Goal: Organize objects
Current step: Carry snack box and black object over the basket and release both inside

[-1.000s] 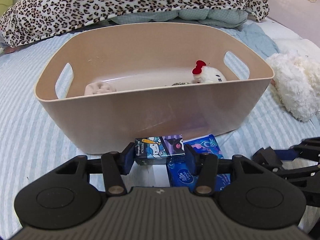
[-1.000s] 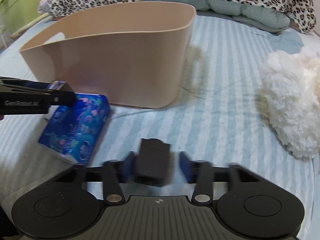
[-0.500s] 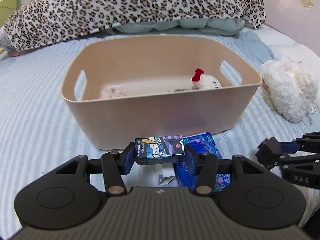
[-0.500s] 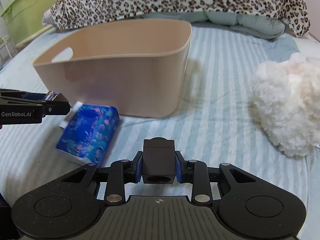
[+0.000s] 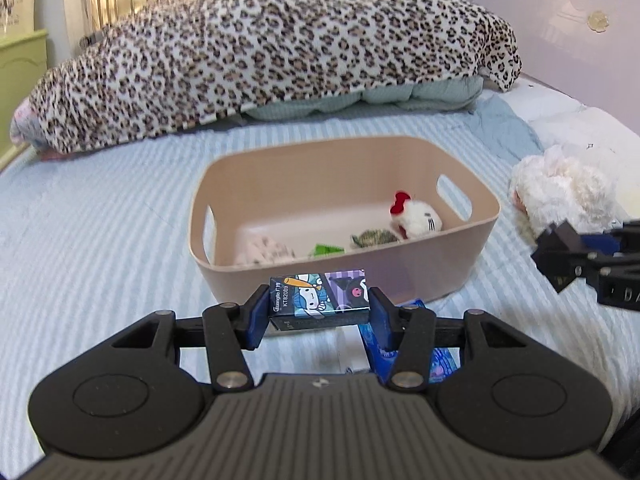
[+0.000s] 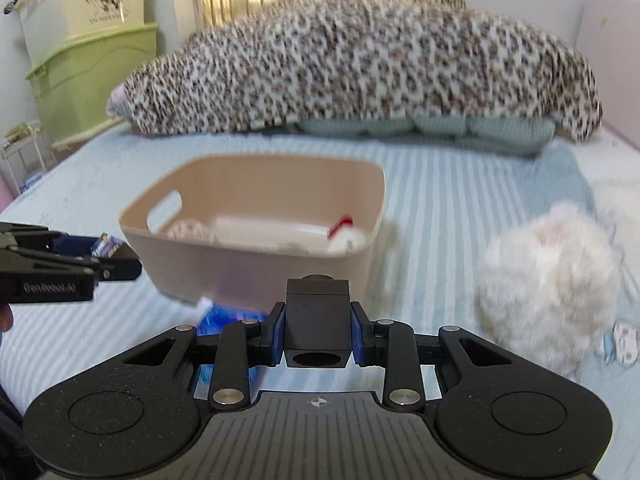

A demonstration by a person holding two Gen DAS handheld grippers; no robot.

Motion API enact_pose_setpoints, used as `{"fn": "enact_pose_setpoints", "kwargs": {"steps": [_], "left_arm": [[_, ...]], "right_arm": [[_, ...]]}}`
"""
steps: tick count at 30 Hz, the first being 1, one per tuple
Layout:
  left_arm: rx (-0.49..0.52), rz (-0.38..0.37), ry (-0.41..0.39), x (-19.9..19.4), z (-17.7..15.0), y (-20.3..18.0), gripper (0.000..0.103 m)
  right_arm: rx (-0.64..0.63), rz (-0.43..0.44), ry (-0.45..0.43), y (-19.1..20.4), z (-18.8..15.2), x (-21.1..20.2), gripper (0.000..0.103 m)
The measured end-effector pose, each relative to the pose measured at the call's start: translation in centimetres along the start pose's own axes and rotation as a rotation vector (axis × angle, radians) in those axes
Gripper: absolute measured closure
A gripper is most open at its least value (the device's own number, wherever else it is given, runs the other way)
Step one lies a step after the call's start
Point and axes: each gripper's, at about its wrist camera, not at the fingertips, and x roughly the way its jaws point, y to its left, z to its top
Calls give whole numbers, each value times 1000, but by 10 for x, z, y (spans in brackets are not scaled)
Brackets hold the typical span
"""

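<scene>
Above the bed: left tongs [image 5: 318,312] grip a cartoon box [image 5: 320,298], right tongs [image 6: 318,334] a black cube [image 6: 317,320].
Only the left view shows green and speckled toys [image 5: 348,243] inside the beige bin [image 5: 476,254], lower centre.

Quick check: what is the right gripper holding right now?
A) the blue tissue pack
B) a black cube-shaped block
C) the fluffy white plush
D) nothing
B: the right gripper has its blue pads pressed on both sides of the black cube-shaped block.

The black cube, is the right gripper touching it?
Touching. In the right wrist view both blue pads of the right gripper press the sides of the black cube, no gap showing.
</scene>
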Motion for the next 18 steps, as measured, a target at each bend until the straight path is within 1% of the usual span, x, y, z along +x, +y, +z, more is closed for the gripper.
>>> {"fn": "enact_pose_setpoints", "kwargs": {"steps": [5,9,13,18], "left_arm": [[8,9,-37,-3,14,1,50],[8,19,-58,3,27,1,50],[8,46,-68,18,42,1,50],[2,89,-36,48,52,2,50]], "right_arm": [[-7,8,-83,7,25,-6,74],[-20,10,-139,13,46,-2,74],[-16,11,-158,14,66,13,74],[9,8,-154,12,80,41,74]]}}
